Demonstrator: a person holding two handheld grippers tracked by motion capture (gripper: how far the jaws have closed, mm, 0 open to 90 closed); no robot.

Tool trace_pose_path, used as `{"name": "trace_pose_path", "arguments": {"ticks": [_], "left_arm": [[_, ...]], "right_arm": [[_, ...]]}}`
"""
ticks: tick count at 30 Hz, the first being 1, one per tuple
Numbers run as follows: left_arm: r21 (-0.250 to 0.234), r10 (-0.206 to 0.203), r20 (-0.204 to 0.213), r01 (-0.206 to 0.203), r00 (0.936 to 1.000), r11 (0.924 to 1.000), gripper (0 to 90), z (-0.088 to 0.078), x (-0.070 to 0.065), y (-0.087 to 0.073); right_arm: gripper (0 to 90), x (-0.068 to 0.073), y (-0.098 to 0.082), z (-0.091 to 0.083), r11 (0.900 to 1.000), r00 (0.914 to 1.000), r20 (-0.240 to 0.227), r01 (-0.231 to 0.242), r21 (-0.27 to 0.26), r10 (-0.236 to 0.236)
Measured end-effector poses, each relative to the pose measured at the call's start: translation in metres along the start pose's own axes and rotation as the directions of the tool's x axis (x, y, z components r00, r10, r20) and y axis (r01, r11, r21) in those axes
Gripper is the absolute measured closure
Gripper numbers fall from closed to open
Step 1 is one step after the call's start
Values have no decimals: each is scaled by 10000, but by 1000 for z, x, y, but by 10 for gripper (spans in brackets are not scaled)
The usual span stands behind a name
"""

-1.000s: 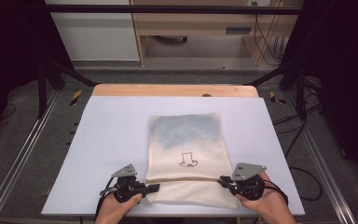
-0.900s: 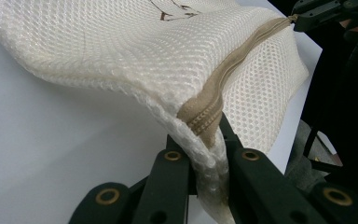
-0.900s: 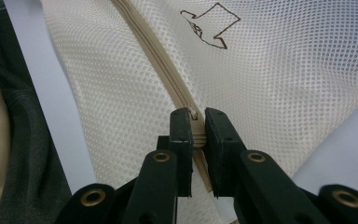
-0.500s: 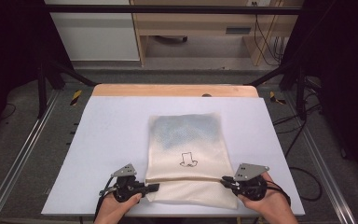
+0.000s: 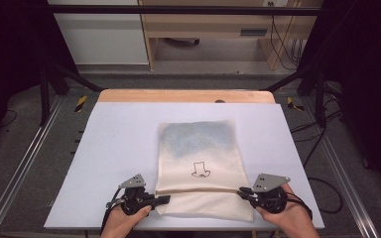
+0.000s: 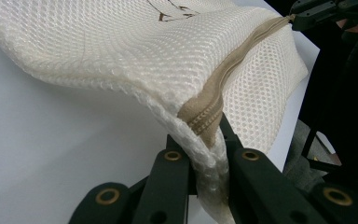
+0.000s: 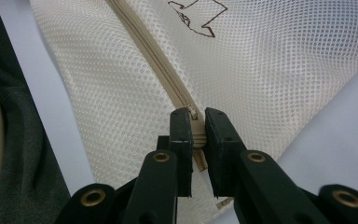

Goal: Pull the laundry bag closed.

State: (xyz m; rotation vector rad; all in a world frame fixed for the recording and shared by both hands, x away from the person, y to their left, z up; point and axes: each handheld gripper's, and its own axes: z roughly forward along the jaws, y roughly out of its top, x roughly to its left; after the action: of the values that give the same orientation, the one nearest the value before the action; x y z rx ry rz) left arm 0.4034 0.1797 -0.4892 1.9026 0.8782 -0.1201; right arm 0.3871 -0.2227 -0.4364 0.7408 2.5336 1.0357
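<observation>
A cream mesh bag (image 5: 198, 158) with a small line drawing and a tan zipper (image 5: 198, 190) lies flat on the white table (image 5: 114, 144). My left gripper (image 5: 164, 199) pinches the bag's left edge at the zipper end; in the left gripper view its jaws clamp the mesh edge (image 6: 208, 158). My right gripper (image 5: 242, 192) is shut on the zipper at the bag's right edge; in the right gripper view the jaws squeeze the zipper tape (image 7: 195, 126). The right gripper (image 6: 314, 11) also appears far off in the left gripper view, at the zipper's other end.
The table's wooden far edge (image 5: 186, 95) lies beyond the bag. Metal rails (image 5: 17, 173) run along both sides. Cables (image 5: 322, 148) trail on the floor to the right. A cabinet and wooden furniture (image 5: 203, 29) stand behind the table.
</observation>
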Motion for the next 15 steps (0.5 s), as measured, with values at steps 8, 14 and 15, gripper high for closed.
{"name": "trace_pose_path", "arguments": {"ticks": [8, 14, 15], "left_arm": [[16, -45, -3, 45, 10000, 10000, 863, 1, 0, -1], [4, -8, -11, 8, 10000, 10000, 863, 1, 0, -1], [24, 1, -37, -1, 10000, 10000, 863, 0, 0, 0]], "right_arm": [[820, -2, -3, -2, 9999, 9999, 138, -86, 56, 85], [820, -2, -4, -3, 10000, 9998, 163, -89, 26, 89], [820, -3, -5, -3, 9999, 9998, 162, -97, 38, 97]]}}
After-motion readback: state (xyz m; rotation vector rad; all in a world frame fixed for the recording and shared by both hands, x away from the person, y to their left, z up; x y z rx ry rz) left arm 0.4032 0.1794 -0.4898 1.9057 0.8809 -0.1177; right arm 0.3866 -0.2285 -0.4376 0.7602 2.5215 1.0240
